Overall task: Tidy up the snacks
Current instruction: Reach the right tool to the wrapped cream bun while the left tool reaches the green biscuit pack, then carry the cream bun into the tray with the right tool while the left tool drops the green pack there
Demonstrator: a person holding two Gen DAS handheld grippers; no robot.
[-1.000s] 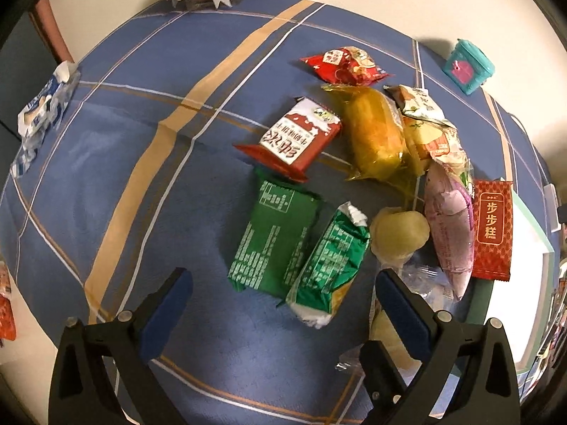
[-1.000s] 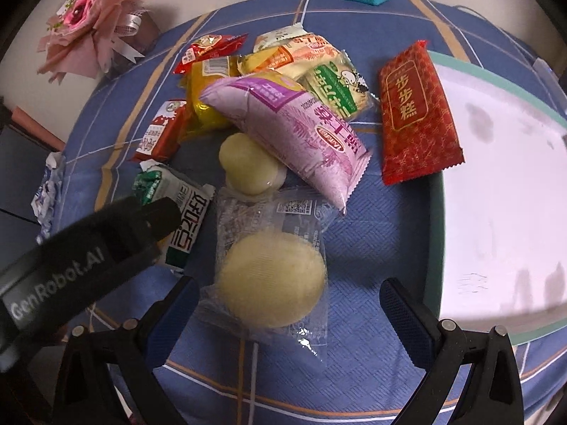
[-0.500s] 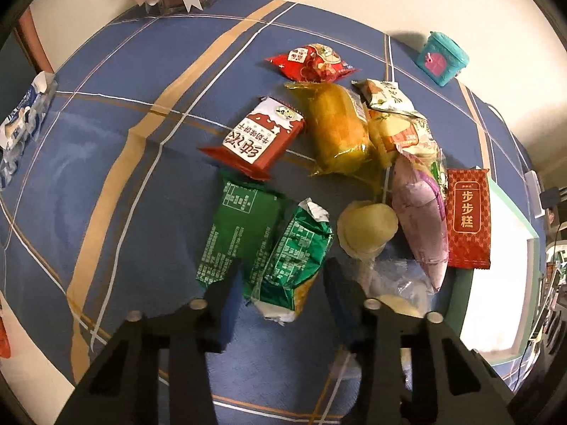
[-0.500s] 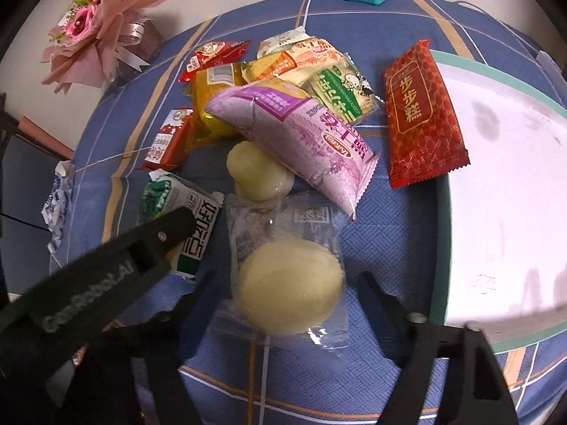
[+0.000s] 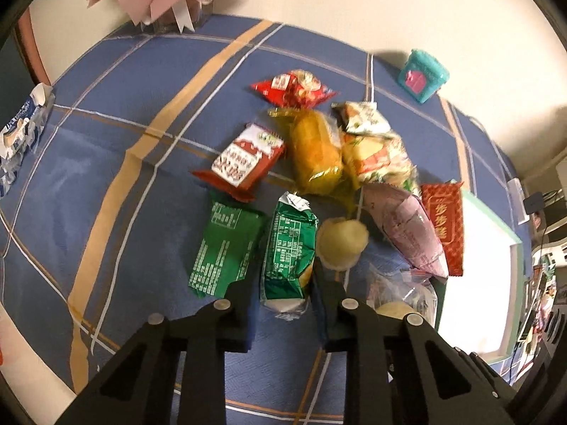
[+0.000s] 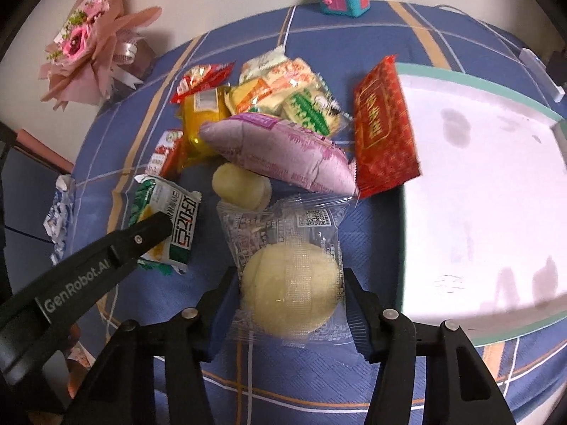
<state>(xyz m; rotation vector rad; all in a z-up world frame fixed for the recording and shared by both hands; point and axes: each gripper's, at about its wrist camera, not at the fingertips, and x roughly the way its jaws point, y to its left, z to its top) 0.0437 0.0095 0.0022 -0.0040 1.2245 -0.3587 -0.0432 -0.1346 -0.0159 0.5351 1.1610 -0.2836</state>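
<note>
The snacks are heaped mid-bench on the blue checked cloth, with the white tray (image 6: 478, 191) to their right. On the left, the green packet (image 5: 288, 248) is straddled by the left tool (image 5: 283, 297), its jaws drawn close to the packet's sides near its near end; a firm clamp cannot be confirmed. The packet's long axis runs straight ahead of that tool. On the right, the clear-wrapped bun (image 6: 290, 294) is flanked by the right tool (image 6: 288, 299), jaws touching the wrapper. The tray lies just right of it, so the right tool is judged nearer.
</note>
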